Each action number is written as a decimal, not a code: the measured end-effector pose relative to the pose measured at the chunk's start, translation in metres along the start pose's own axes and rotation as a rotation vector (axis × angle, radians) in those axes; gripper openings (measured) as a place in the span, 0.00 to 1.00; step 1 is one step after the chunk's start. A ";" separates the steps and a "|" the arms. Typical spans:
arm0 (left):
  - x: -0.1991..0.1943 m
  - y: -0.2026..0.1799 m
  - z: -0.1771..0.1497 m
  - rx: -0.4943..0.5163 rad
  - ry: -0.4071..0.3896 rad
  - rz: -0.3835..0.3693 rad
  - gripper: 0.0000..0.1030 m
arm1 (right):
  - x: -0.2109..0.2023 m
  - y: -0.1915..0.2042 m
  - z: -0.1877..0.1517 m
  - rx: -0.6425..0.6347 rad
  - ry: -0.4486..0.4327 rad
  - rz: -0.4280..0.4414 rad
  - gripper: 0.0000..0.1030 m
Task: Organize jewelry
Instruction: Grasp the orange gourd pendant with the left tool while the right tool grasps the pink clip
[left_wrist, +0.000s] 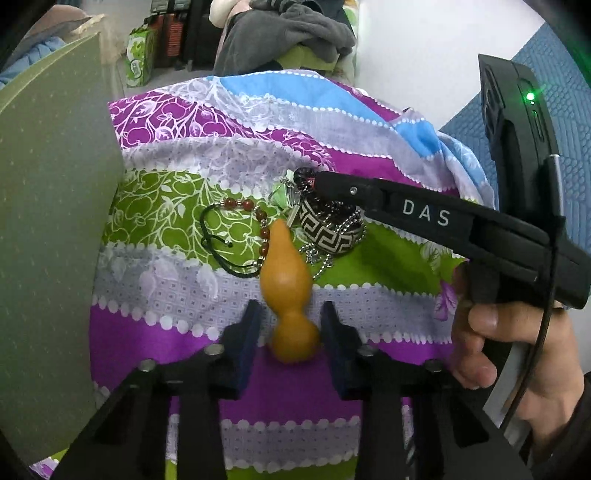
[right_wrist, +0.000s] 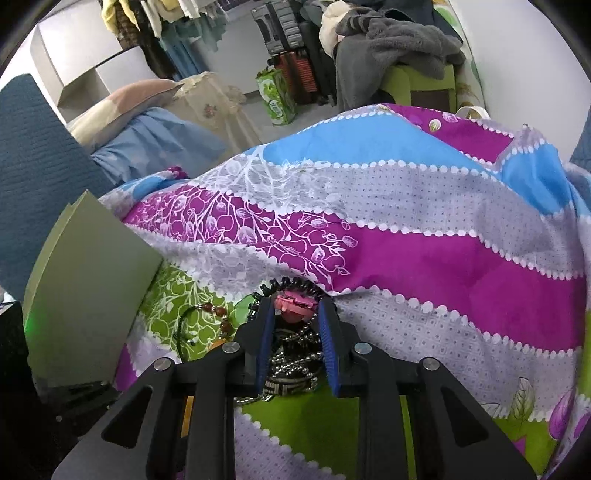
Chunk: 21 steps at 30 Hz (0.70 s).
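Fingers of the left gripper (left_wrist: 290, 332) sat slightly apart around the gourd pendant (left_wrist: 286, 280), ready to grab; right gripper (right_wrist: 295, 314) pinched the pink charm (right_wrist: 295, 303).

Gourd (left_wrist: 284, 280) on bedsheet (left_wrist: 155, 306) – bracelet (left_wrist: 240, 229) left, bangle (left_wrist: 330, 229) right.

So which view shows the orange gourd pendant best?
The left wrist view: the gourd pendant lies whole between the left gripper fingers. The right wrist view shows only an orange sliver beside its finger.
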<state>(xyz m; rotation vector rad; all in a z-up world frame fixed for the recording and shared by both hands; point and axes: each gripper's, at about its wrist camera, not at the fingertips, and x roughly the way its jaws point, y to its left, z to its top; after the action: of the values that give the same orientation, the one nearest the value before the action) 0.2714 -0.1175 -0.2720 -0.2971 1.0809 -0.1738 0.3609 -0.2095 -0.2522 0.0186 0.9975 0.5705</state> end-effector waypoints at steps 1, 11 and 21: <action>0.000 0.000 0.000 0.003 -0.002 -0.001 0.26 | 0.001 0.000 0.000 0.000 0.002 0.001 0.22; -0.011 0.006 0.003 0.004 -0.029 -0.011 0.26 | 0.002 -0.004 -0.001 0.026 -0.001 -0.017 0.16; -0.046 0.005 0.009 0.031 -0.095 -0.027 0.26 | -0.040 0.010 0.000 0.044 -0.102 -0.059 0.16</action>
<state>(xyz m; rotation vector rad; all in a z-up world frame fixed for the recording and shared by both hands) 0.2576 -0.0986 -0.2311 -0.2893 0.9798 -0.1985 0.3400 -0.2198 -0.2185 0.0566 0.9086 0.4888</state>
